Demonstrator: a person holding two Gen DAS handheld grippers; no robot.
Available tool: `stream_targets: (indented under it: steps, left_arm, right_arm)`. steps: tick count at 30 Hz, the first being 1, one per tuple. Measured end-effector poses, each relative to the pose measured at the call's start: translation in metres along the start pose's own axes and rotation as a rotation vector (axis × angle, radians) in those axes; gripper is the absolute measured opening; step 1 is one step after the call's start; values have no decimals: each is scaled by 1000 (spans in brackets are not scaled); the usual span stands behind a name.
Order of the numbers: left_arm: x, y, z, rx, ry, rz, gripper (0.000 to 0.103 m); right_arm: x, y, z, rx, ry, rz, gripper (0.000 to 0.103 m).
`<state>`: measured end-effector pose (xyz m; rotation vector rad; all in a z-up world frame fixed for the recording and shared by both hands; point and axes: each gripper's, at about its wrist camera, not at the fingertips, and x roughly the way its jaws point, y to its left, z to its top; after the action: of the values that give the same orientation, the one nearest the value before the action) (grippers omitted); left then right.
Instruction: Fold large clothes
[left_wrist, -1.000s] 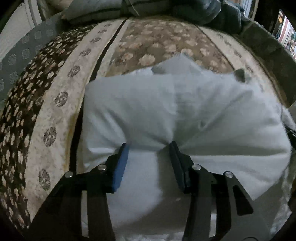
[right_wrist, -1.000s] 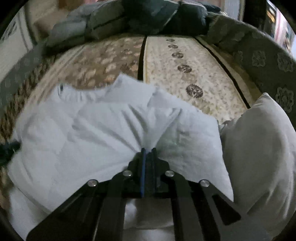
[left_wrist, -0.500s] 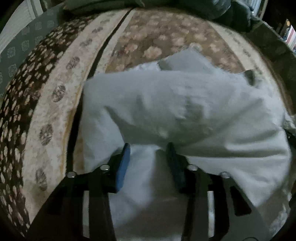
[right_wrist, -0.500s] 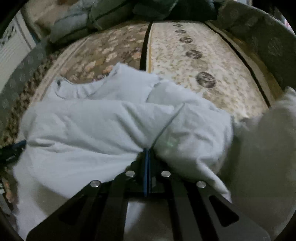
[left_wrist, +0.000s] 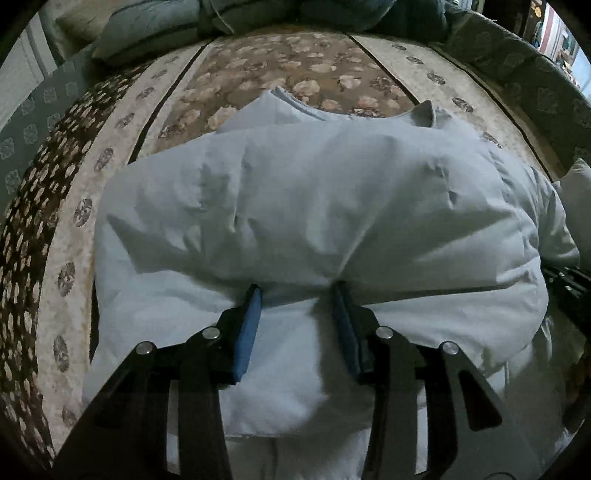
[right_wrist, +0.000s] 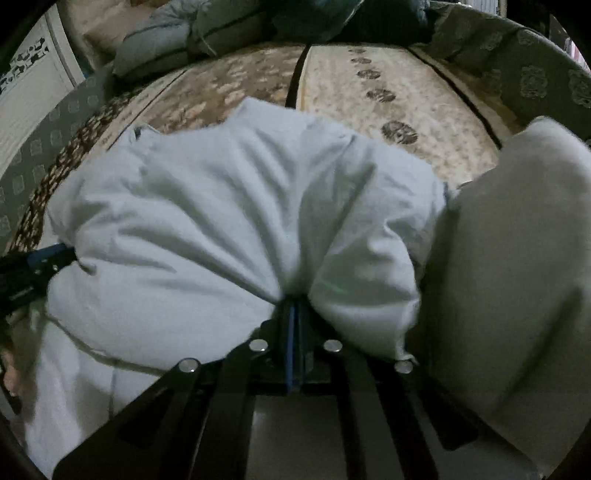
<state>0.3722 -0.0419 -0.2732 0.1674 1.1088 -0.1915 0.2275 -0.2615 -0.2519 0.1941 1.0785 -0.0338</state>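
A large pale blue-white garment (left_wrist: 314, 206) lies bunched on a patterned bed cover (left_wrist: 280, 70). It also fills the right wrist view (right_wrist: 221, 221). My left gripper (left_wrist: 297, 295) stands open, its blue pads either side of a fold of the garment's near edge, with cloth draped over the fingertips. My right gripper (right_wrist: 293, 306) is shut on the garment's near edge, and the cloth fans out from the pinch. The left gripper also shows at the left edge of the right wrist view (right_wrist: 40, 262).
A pale cushion (right_wrist: 517, 277) lies close on the right of the garment. Grey and dark pillows (left_wrist: 155, 29) are piled at the far end of the bed. A grey patterned border (right_wrist: 535, 81) runs along the bed's right side.
The garment's near edge has been carried forward over its lower part, so the cloth now lies doubled and bulkier. Both grippers moved forward with it; the left jaws stayed apart, the right stayed shut.
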Motion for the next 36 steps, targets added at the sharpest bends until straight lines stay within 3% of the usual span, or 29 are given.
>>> stream_targets:
  steps: [4, 8, 10, 11, 12, 13, 14, 16, 20, 23, 25, 36]
  left_arm:
    - [0, -5, -2, 1, 1, 21, 40]
    - [-18, 9, 0, -73, 3, -32, 39]
    - [-36, 14, -2, -96, -26, -44, 54]
    - [-43, 15, -3, -95, -43, -35, 60]
    - [-53, 15, -4, -89, -66, -18, 70]
    - [-63, 15, -5, -80, -90, 3, 78]
    - [-71, 14, -5, -72, -106, 16, 82]
    - [-84, 14, -6, -61, -127, 23, 89]
    - [-99, 15, -9, -51, -147, 32, 95]
    - [-103, 13, -9, -47, -158, 30, 98]
    - [-106, 15, -11, -44, -161, 53, 99]
    - [-113, 23, -13, -46, -172, 117, 100]
  right_arm:
    - [0, 2, 2, 23, 12, -6, 0]
    - [-42, 6, 2, 29, -34, 25, 6]
    - [-72, 3, -1, 56, -90, 53, 6]
    - [-91, -2, -4, 78, -128, 58, 11]
    - [-108, -9, -8, 101, -162, 53, 36]
    - [-123, -19, -12, 126, -198, 29, 56]
    - [-134, -27, -17, 144, -228, 4, 82]
    - [-152, -50, -29, 183, -278, -66, 84]
    - [-162, -110, -57, 307, -234, -200, 84]
    - [-173, -150, -79, 404, -249, -156, 88]
    - [-181, -169, -89, 434, -249, -266, 88]
    - [-172, -236, -130, 578, -184, -354, 89]
